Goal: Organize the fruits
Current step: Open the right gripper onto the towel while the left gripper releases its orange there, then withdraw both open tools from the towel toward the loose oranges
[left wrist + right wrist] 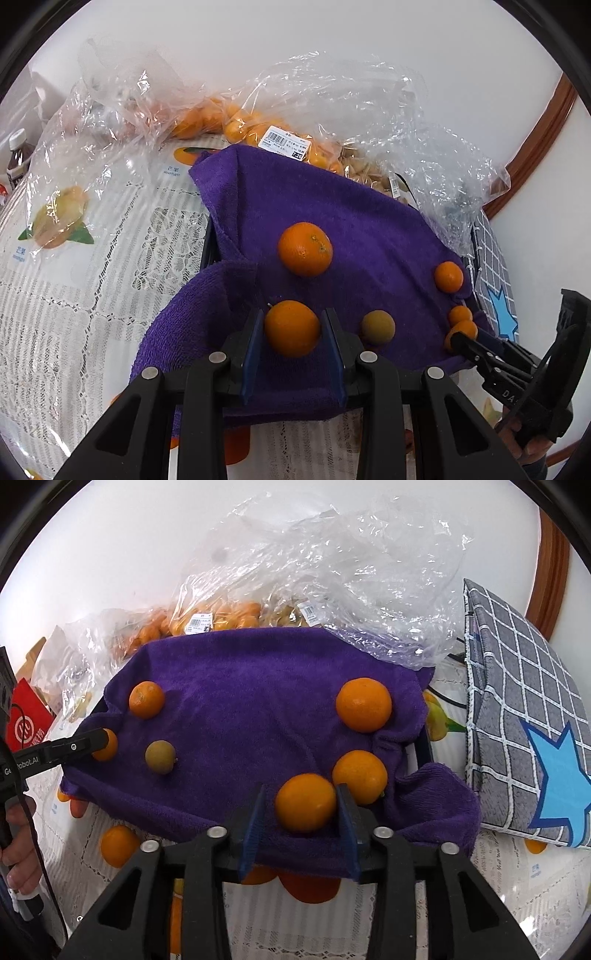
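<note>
A purple towel (362,221) lies over a dark basket, also in the right wrist view (240,686). Several oranges lie on it. My left gripper (292,328) is shut on an orange (291,328) just above the towel's near edge. My right gripper (304,802) is shut on an orange (305,802) over the towel's front edge. Loose on the towel are a large orange (305,249), a small orange (448,277) and a greenish round fruit (377,327). The other gripper's tip (465,341) shows at the right, beside two small oranges.
Clear plastic bags (280,110) with more oranges and a price label lie behind the towel. A grey checked cushion with a blue star (524,716) stands at the right. A lace tablecloth (74,314) covers the table. A red packet (26,723) is at the left. An orange (119,844) lies on the cloth.
</note>
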`<state>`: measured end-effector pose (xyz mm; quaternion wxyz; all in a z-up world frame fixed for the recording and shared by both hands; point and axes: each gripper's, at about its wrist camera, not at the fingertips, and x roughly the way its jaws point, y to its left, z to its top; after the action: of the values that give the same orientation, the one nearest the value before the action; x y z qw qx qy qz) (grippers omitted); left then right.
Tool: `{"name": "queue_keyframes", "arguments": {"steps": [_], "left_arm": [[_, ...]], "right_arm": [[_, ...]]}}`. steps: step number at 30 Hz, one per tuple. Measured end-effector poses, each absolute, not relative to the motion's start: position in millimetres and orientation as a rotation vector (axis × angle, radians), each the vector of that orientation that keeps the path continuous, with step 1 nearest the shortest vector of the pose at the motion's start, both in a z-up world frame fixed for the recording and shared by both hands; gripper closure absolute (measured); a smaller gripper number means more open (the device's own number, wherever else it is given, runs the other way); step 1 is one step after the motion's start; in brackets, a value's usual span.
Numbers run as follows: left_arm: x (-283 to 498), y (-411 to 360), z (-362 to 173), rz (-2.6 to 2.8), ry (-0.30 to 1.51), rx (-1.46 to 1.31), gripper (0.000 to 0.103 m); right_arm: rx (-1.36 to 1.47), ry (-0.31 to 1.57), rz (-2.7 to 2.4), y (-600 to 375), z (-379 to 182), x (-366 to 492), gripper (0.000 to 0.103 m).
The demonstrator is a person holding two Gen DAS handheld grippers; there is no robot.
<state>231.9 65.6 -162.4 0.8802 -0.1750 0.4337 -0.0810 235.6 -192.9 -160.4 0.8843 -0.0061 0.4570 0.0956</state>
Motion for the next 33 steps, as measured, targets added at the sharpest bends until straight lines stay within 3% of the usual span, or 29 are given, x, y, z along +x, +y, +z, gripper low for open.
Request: {"name": "queue_keyframes", "arguments": {"steps": [7,16,20,33], "left_arm": [[231,63,-163,-0.153,0.895,-0.328,0.072],[229,57,-161,-0.14,0.85,-0.298,0.072],[223,61,-154,-0.172,0.803,-0.33,0.062],[208,59,-141,-0.189,0.71,-0.321,0.057]], "right_arm": [[-0.001,0.944,0.171,-198,-154,228,0.051],[0.014,0.924,0.151,-203,-143,218,0.051],[0.014,0.911,0.141,-205,-137,210,0.051],[0.029,0.861,0.109,-208,-123,179,0.051]]}}
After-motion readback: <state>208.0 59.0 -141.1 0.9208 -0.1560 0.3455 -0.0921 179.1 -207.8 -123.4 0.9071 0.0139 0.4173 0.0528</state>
